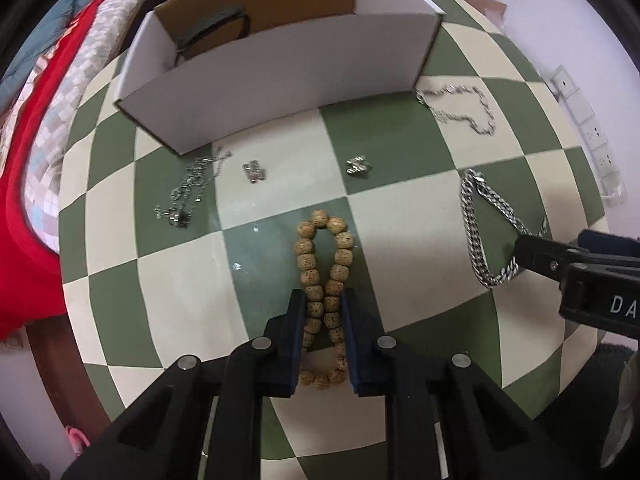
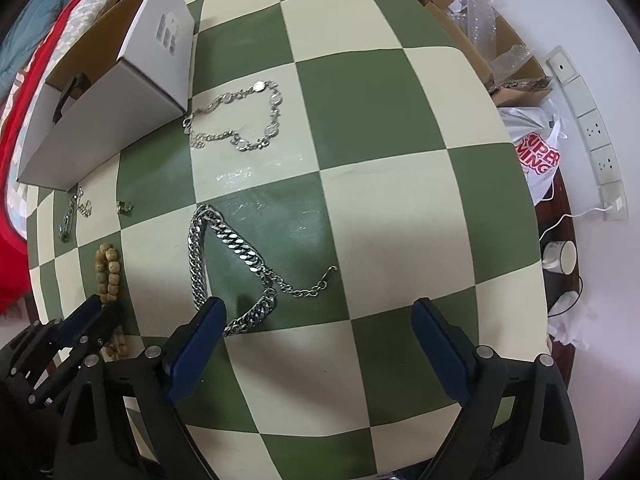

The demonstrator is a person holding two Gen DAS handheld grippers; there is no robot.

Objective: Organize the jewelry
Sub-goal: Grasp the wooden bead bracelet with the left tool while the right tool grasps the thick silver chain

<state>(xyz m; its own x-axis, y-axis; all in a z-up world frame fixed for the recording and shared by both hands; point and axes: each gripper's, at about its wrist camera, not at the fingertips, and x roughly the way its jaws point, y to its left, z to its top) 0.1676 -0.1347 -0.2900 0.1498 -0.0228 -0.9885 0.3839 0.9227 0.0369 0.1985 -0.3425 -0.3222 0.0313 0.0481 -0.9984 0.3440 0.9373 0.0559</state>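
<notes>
A tan wooden bead bracelet (image 1: 344,258) lies stretched into a long loop on the green and cream checked table (image 1: 400,136). My left gripper (image 1: 323,300) is shut on it, with the pads pressed against both strands; it also shows in the right wrist view as the left gripper (image 2: 92,312). A heavy silver curb chain (image 2: 236,246) lies under my right gripper (image 2: 320,306), which stands wide open, its left finger (image 2: 208,320) over the chain's lower bend. A white cardboard box (image 1: 280,92) stands open at the back.
A thin silver chain with discs (image 2: 256,120) lies by the box corner. A tangled necklace (image 1: 188,192) and two small silver pieces (image 1: 254,171) (image 1: 358,165) lie before the box. A red quilt (image 1: 24,200) is at the left; a power strip (image 2: 592,136) and a mug (image 2: 560,258) are at the right.
</notes>
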